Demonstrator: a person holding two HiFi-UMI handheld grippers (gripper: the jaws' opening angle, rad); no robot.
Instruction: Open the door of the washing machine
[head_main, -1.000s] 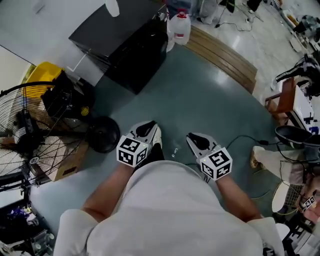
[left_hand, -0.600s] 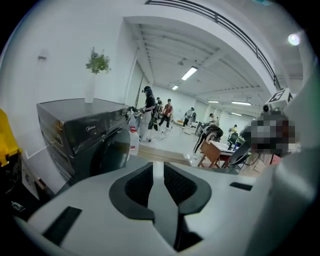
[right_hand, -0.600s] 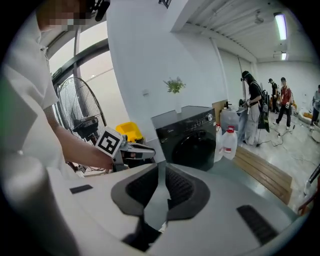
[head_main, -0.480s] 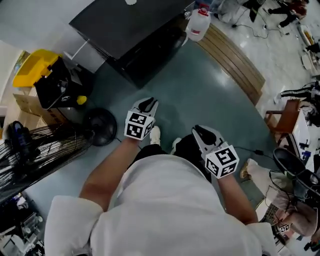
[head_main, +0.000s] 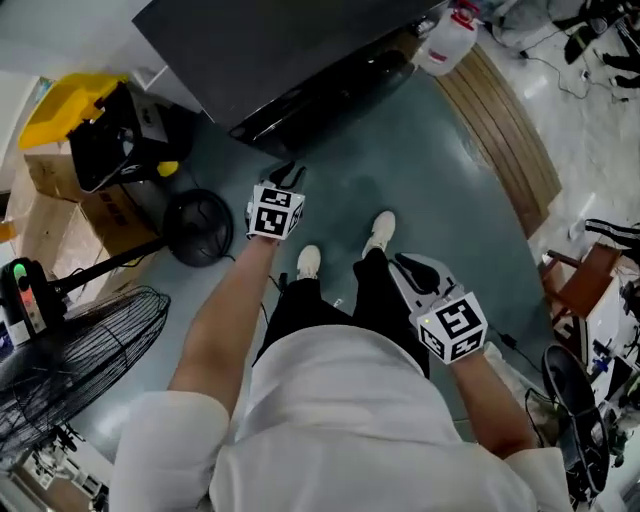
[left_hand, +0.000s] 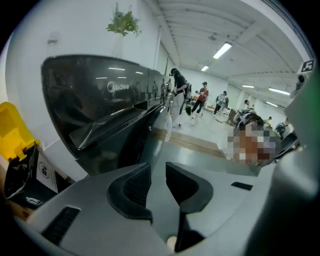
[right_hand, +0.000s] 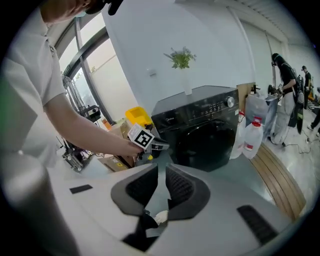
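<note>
The black washing machine (head_main: 290, 50) fills the top of the head view, its dark round door (head_main: 340, 90) facing the floor space in front of me. My left gripper (head_main: 288, 172) reaches out just short of the machine's front lower left. Its jaws are opening, a narrow gap shows between the pads (left_hand: 137, 185), and nothing is between them. The left gripper view has the machine (left_hand: 100, 110) close ahead. My right gripper (head_main: 405, 262) hangs farther back by my right leg, jaws slightly apart and empty. It sees the door (right_hand: 210, 142) and the left gripper (right_hand: 150, 142).
A yellow bin (head_main: 60, 110) and cardboard boxes stand left of the machine. A floor fan (head_main: 70, 340) and a round black base (head_main: 198, 225) are at the left. White jugs (head_main: 445, 40) and a wooden strip (head_main: 510, 130) lie to the right. People stand in the far background.
I have stepped closer to the washing machine, which now fills the top of the view. The left gripper has stretched forward and down toward its front; the right gripper trails behind.
</note>
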